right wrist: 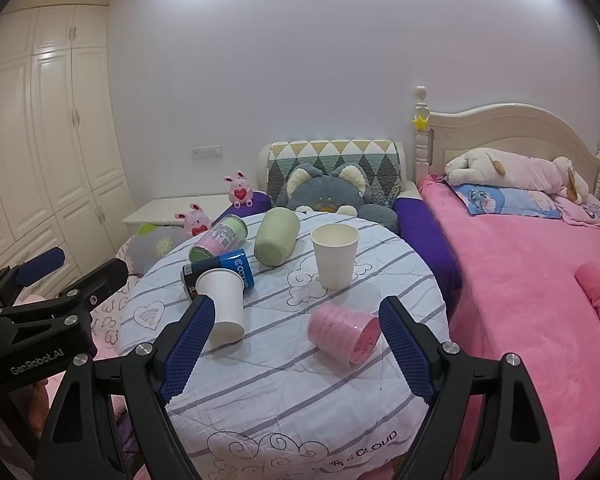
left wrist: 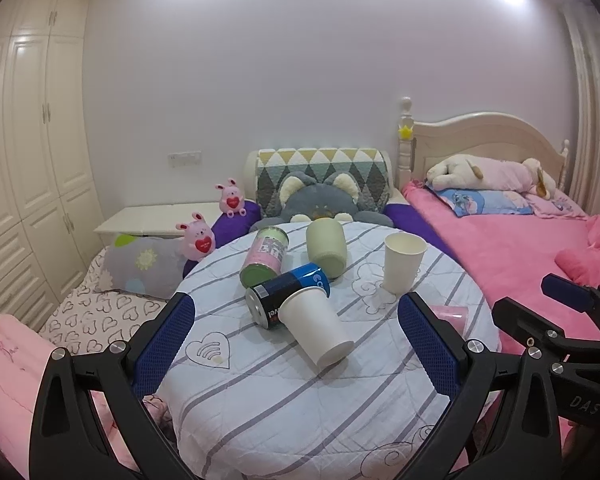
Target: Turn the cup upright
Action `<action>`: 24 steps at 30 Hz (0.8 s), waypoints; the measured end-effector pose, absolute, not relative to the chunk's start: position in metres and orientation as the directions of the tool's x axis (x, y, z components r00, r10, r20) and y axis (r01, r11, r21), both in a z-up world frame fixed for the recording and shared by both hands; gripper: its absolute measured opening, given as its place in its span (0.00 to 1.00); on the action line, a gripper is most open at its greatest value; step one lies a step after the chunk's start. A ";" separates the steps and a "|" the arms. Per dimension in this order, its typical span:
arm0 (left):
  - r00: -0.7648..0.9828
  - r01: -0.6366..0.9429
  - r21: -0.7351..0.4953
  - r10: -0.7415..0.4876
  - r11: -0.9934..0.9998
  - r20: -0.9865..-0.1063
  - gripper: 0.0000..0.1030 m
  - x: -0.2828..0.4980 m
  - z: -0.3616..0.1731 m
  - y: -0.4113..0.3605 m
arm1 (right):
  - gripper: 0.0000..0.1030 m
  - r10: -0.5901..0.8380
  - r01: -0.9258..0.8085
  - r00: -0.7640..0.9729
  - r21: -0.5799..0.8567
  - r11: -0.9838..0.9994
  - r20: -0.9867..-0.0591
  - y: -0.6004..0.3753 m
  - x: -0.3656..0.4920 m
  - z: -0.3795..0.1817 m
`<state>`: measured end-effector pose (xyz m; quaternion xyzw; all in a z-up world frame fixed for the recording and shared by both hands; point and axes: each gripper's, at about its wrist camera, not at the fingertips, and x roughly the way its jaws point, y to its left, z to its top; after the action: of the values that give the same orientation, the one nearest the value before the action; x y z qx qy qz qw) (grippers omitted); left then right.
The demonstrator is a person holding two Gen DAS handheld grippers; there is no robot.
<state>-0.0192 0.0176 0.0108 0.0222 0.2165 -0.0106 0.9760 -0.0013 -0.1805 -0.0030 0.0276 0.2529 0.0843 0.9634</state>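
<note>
A white paper cup (left wrist: pixel 315 328) lies on its side on the round covered table (left wrist: pixel 260 400), its mouth against a blue-black can (left wrist: pixel 286 294); it also shows in the right wrist view (right wrist: pixel 223 305). A pink cup (right wrist: pixel 345 335) lies on its side near the table's right edge. A green cup (left wrist: pixel 326 249) also lies tipped over. Another white cup (left wrist: pixel 403 262) stands upright. My left gripper (left wrist: pixel 296 344) is open, its fingers either side of the lying white cup, short of it. My right gripper (right wrist: pixel 296 344) is open, just short of the pink cup.
A pink-and-green can (left wrist: pixel 265 255) lies behind the blue-black can. A pink bed (right wrist: pixel 520 280) is to the right of the table, cushions and plush toys (left wrist: pixel 318 200) behind it, and a white wardrobe (left wrist: pixel 24 140) at left.
</note>
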 end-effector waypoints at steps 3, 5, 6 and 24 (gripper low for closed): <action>0.906 0.030 0.040 -0.010 0.999 -0.424 1.00 -0.018 0.010 0.018 | 0.83 0.182 -0.155 0.854 0.097 0.983 -0.487 -0.182 0.003 -0.004; 0.905 0.029 0.046 -0.007 0.999 -0.425 1.00 -0.017 0.010 0.017 | 0.83 0.184 -0.156 0.853 0.097 0.983 -0.489 -0.183 0.005 -0.005; 0.903 0.030 0.049 -0.006 0.998 -0.429 1.00 -0.015 0.008 0.017 | 0.83 0.186 -0.157 0.851 0.099 0.983 -0.491 -0.183 0.007 -0.005; 0.905 0.031 0.035 -0.013 0.999 -0.425 1.00 -0.005 0.004 0.014 | 0.83 0.196 -0.165 0.863 0.108 0.980 -0.465 -0.188 0.012 -0.004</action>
<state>-0.0046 0.0144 0.0037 0.0203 0.2177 -0.0112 0.9757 0.0122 -0.1884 -0.0044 0.0324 0.2441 0.0936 0.9647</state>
